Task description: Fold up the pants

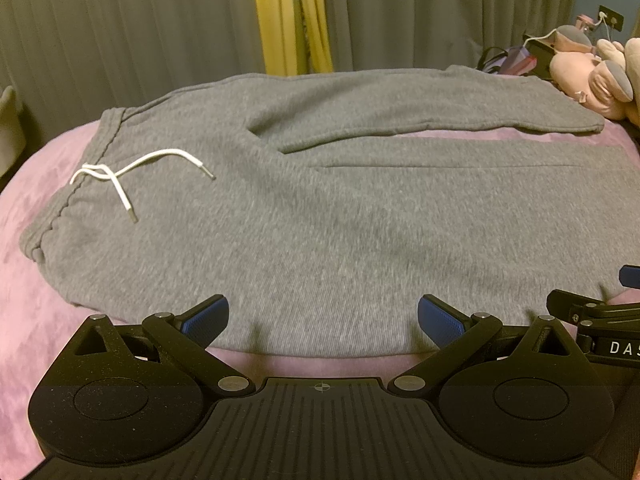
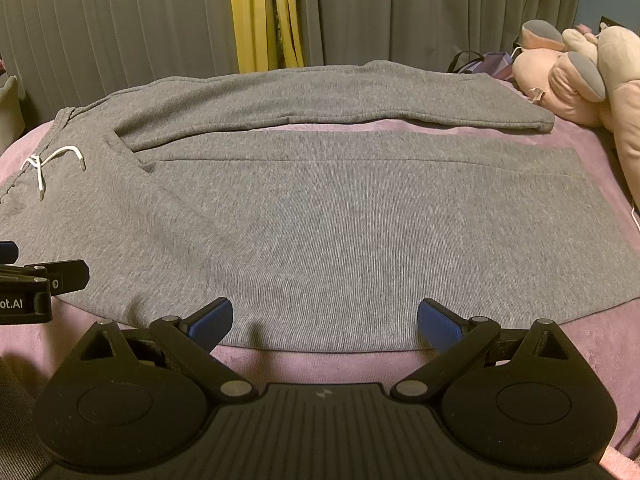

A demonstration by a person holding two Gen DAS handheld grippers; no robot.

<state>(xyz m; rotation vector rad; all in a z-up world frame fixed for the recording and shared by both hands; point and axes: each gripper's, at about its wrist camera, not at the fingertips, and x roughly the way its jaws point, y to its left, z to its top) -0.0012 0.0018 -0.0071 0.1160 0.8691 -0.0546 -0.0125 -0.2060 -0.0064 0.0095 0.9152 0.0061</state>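
While both sets of jaws gape empty at the near edge, the grey pants (image 1: 320, 216) lie flat on the pink bed (image 1: 28, 208); their legs are slightly parted. The white drawstring (image 1: 120, 172) rests loose at the waistband; left hand-held gripper (image 1: 323, 320) and right hand-held gripper (image 2: 325, 322) grasp nothing.

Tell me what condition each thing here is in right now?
Grey sweatpants: spread flat on the bed, unfolded, legs apart.
White drawstring: loose ends lying on the waist area.
Left gripper: open, holding nothing, at the pants' near edge.
Right gripper: open, holding nothing, at the pants' near edge.
Grey curtains: drawn shut.
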